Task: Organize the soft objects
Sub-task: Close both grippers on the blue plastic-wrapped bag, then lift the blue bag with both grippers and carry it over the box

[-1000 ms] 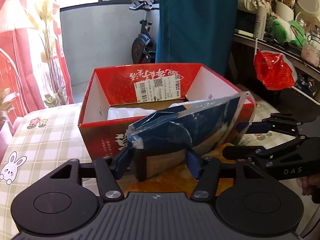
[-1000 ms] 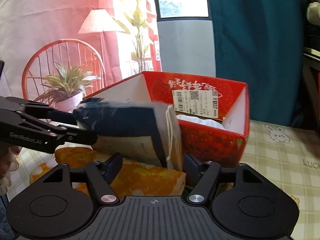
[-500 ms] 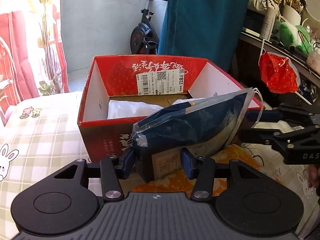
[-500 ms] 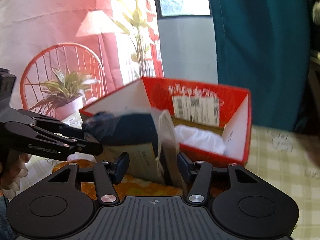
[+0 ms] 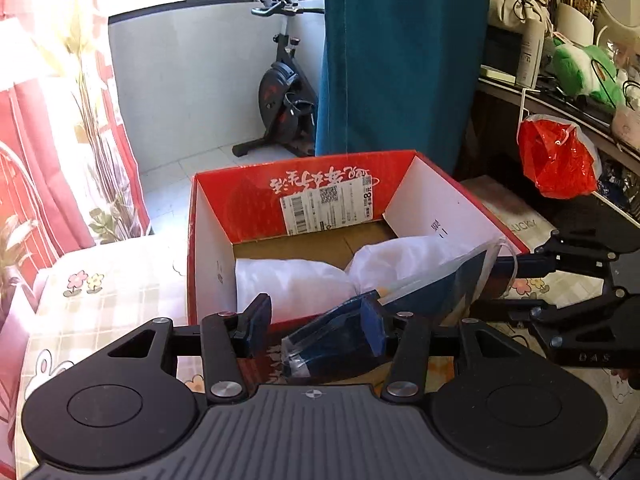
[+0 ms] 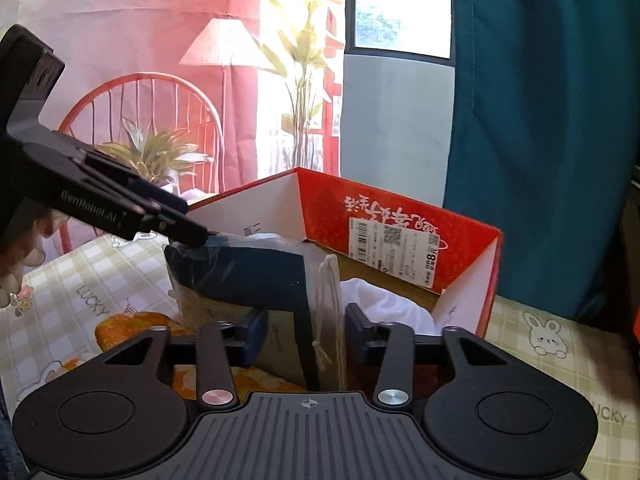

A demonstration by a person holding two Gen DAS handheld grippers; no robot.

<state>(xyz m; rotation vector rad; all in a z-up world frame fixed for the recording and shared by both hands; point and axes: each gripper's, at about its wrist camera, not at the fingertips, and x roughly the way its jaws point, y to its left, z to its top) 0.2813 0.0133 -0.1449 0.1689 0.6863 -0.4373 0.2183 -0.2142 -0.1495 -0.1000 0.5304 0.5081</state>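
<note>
Cardboard, red outside and white inside, forms the open box (image 5: 420, 196) on the checked tablecloth (image 5: 116, 280); everything else is placed from it. Over its near rim I hold a dark navy folded garment in a clear drawstring plastic bag (image 6: 256, 276). My left gripper (image 5: 316, 328) has the bag's left end against only its right blue pad, the other pad standing clear. My right gripper (image 6: 306, 332), jaws just closing, straddles the bag's drawstring end; I cannot tell whether its pads press. Inside the box lies a white soft bundle (image 5: 296, 284). Beside the box lies an orange patterned cloth (image 6: 132, 328).
</note>
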